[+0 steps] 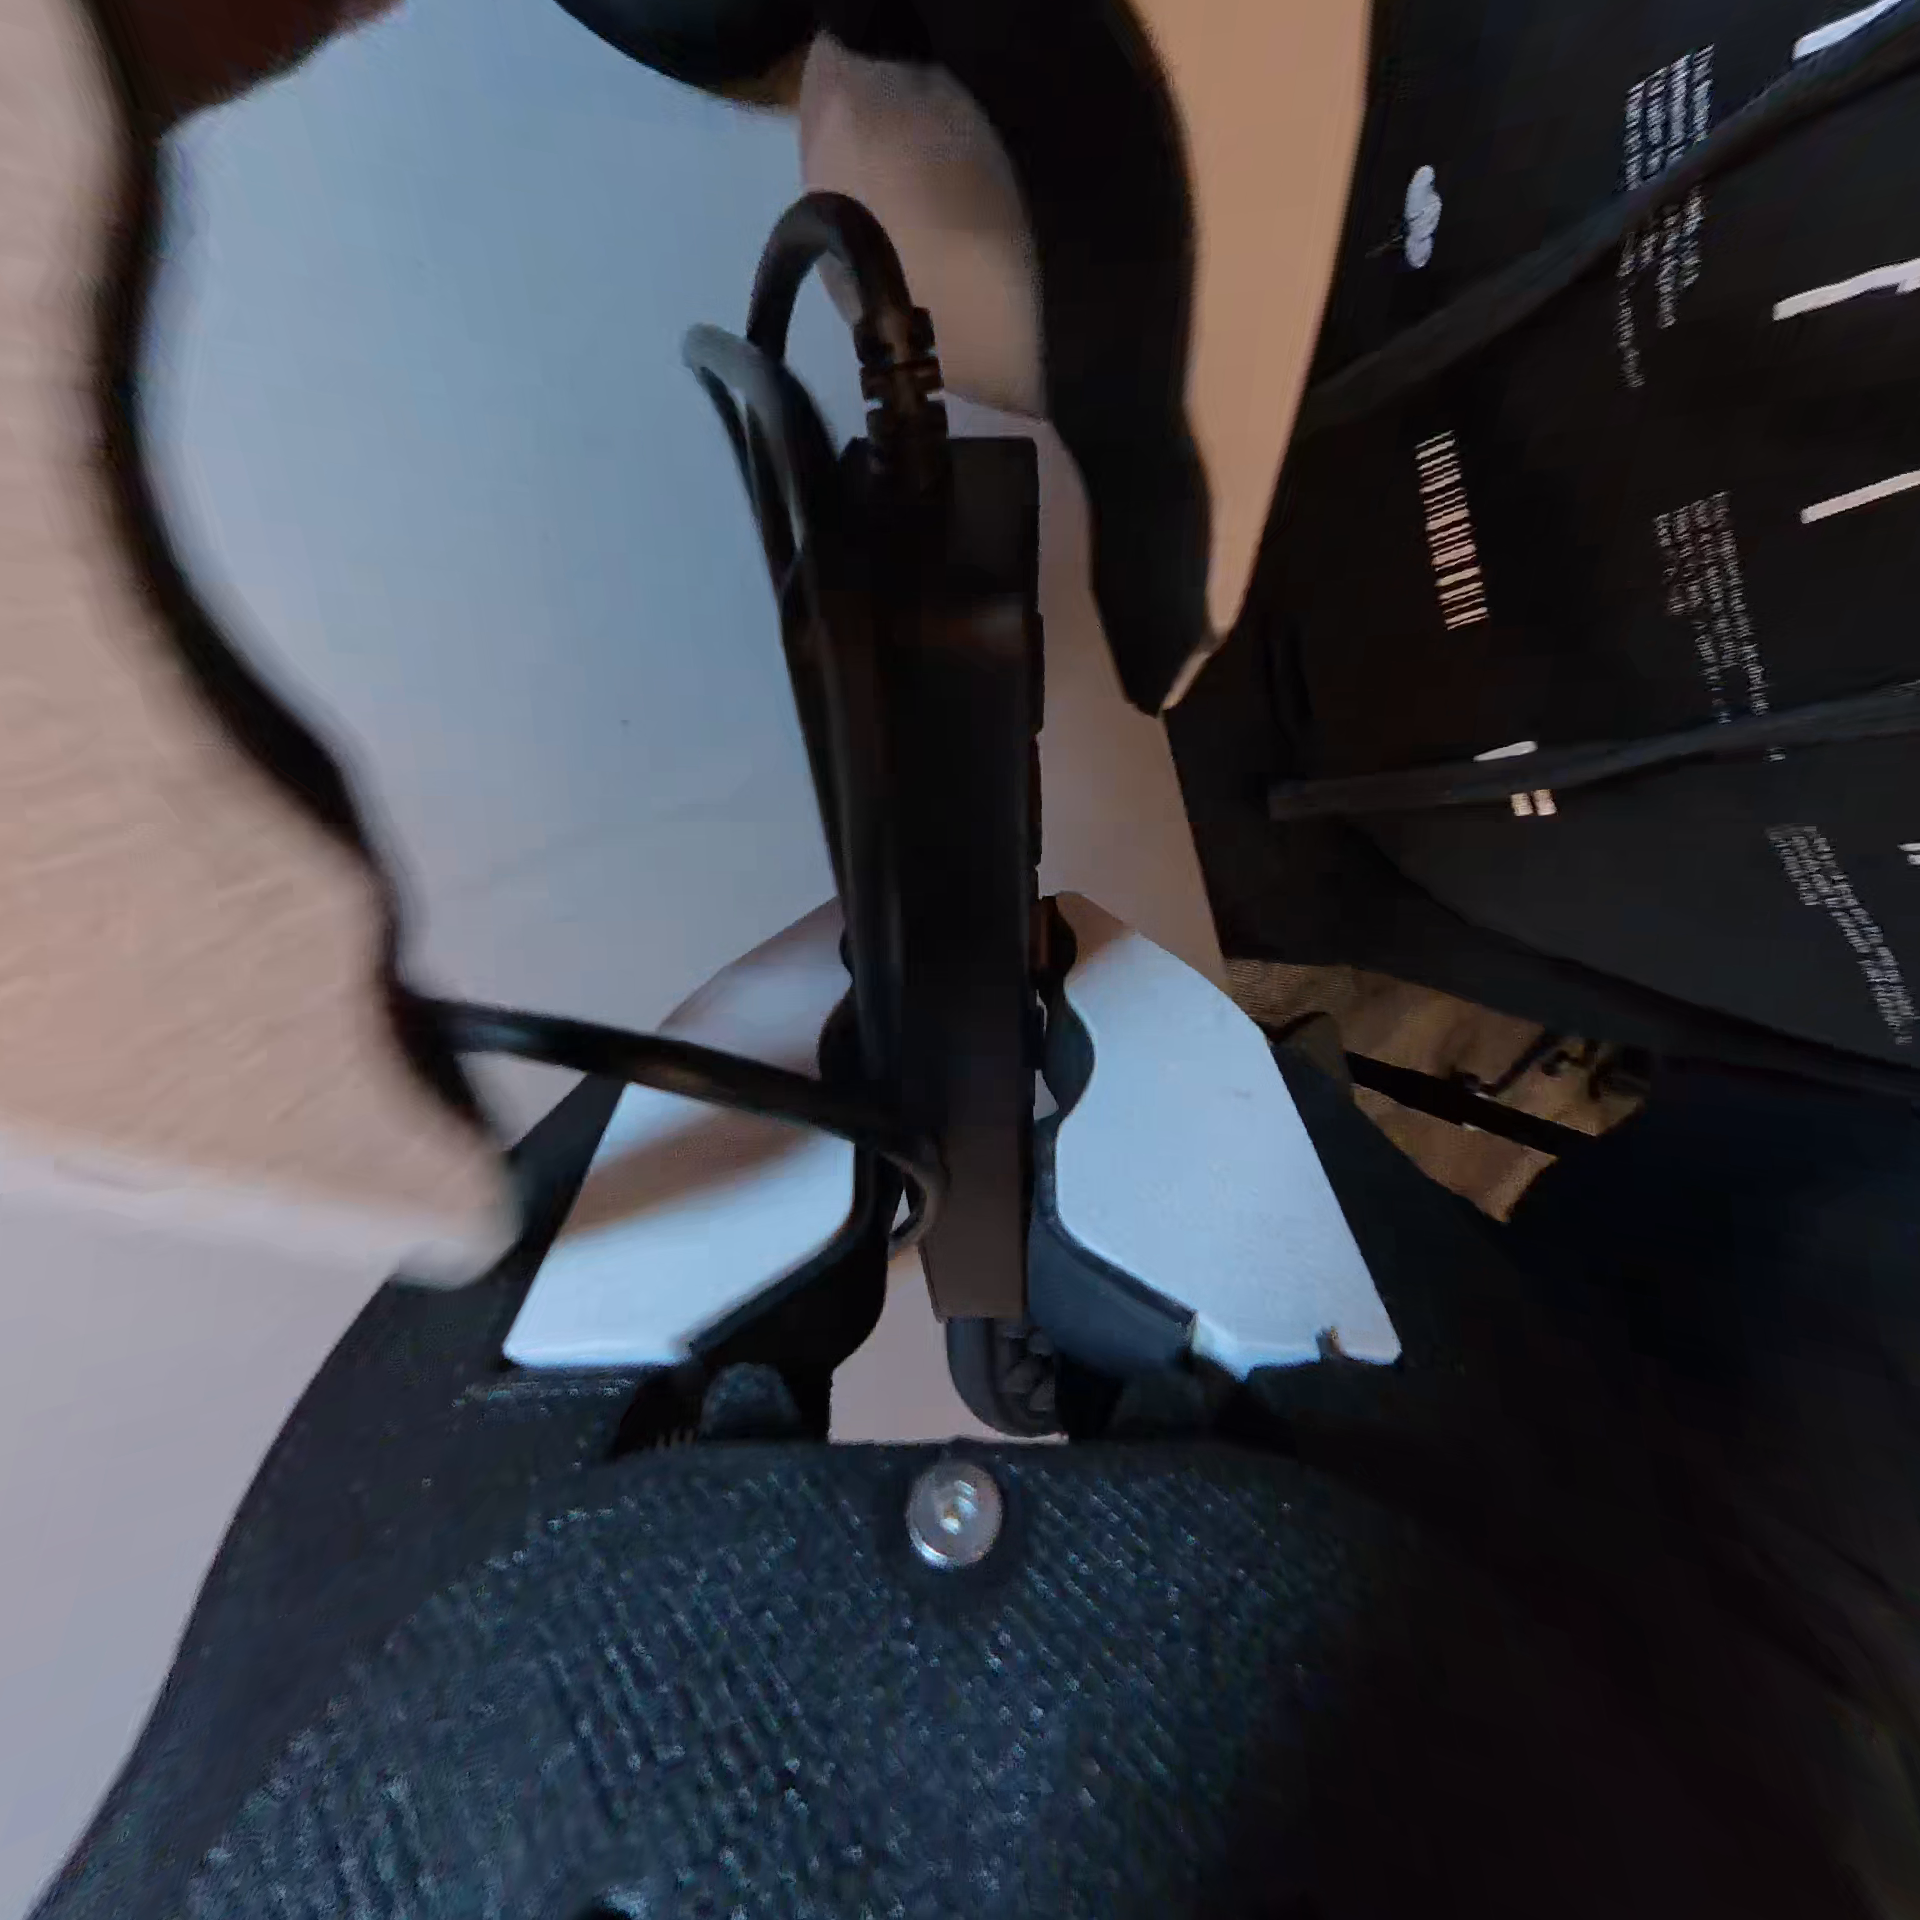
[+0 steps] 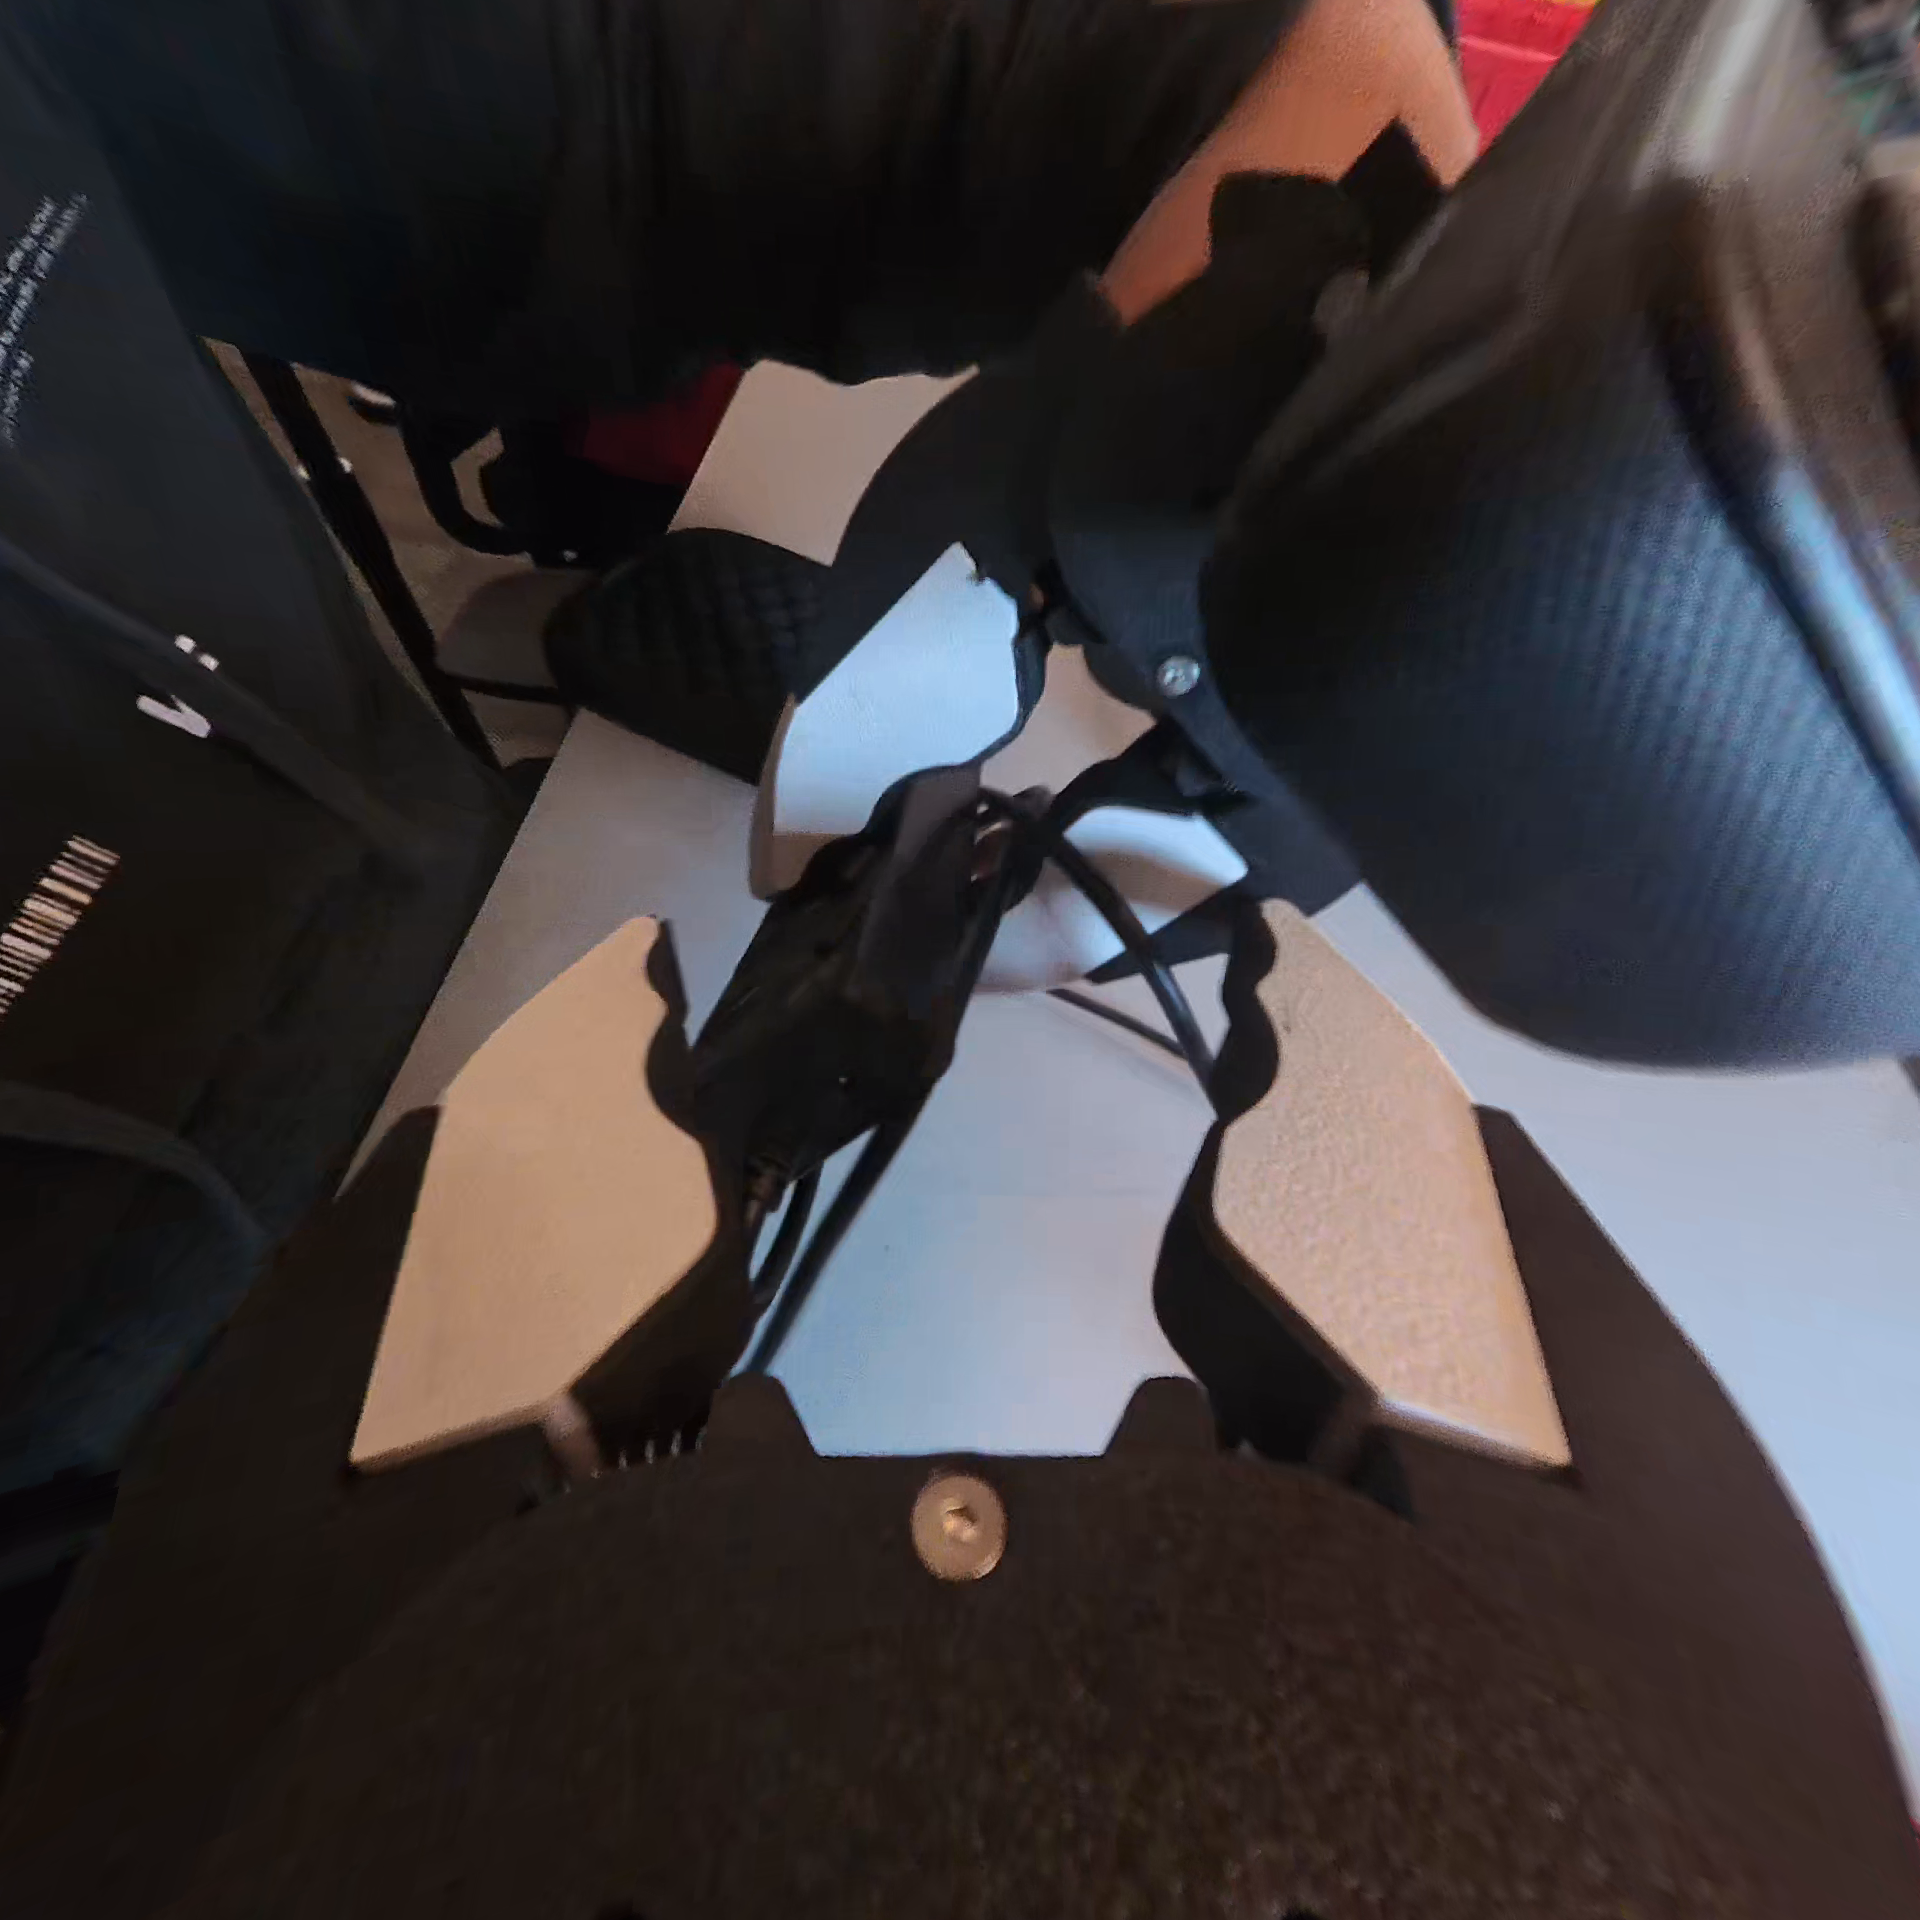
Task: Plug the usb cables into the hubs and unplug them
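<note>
— What has my left gripper (image 1: 951,1049) got?
— It's clamped on the black USB hub (image 1: 935,831), held edge-up above the white table (image 1: 468,520), its cable (image 1: 665,1055) trailing left.
— And my right gripper (image 2: 956,997)?
— Spread wide, empty, just short of that hub (image 2: 831,997).

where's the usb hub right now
The usb hub sits clamped edge-on in the left claw, centre of the left wrist view, above the white table. In the right wrist view it lies just ahead of the open right claw.
</note>
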`<state>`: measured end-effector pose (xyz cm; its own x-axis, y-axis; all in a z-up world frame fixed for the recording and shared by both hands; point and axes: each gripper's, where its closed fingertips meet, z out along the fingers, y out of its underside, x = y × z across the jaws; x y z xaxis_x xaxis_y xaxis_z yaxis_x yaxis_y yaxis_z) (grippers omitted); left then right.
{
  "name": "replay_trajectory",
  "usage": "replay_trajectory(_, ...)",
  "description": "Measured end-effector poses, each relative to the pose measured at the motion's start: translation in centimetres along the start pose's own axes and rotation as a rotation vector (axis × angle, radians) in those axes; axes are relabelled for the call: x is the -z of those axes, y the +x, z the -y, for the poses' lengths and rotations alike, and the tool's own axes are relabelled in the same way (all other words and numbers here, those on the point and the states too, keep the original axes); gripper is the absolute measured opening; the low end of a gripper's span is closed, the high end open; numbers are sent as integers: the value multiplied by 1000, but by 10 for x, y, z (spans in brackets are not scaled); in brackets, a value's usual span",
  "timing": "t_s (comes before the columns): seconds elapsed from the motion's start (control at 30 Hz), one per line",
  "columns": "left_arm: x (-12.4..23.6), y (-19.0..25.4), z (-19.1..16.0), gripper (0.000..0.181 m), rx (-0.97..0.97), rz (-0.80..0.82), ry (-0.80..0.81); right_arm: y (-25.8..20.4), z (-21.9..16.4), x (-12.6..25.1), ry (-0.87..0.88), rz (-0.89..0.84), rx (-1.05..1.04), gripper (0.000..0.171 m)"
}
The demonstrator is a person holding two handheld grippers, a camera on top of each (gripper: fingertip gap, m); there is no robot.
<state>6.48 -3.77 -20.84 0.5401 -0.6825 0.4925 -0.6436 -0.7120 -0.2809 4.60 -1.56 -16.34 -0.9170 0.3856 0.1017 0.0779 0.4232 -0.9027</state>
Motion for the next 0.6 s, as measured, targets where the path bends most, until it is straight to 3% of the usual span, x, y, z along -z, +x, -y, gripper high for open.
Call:
replay_trajectory(0.07,3,-4,-1,29,11,15,10,-2,-6,0,20,34,-40,75)
replay_trajectory(0.2,12,-15,-4,29,13,90,73,4,-8,2,52,4,-57,50)
replay_trajectory(0.33,35,-26,1,30,3,223,281,17,-12,7,43,-42,-139,33)
replay_trajectory(0.43,43,-30,-2,27,-1,257,395,24,-7,4,106,-44,-236,32)
replay_trajectory(0.6,31,-29,-16,26,-8,168,415,21,-16,-15,57,-57,-263,35)
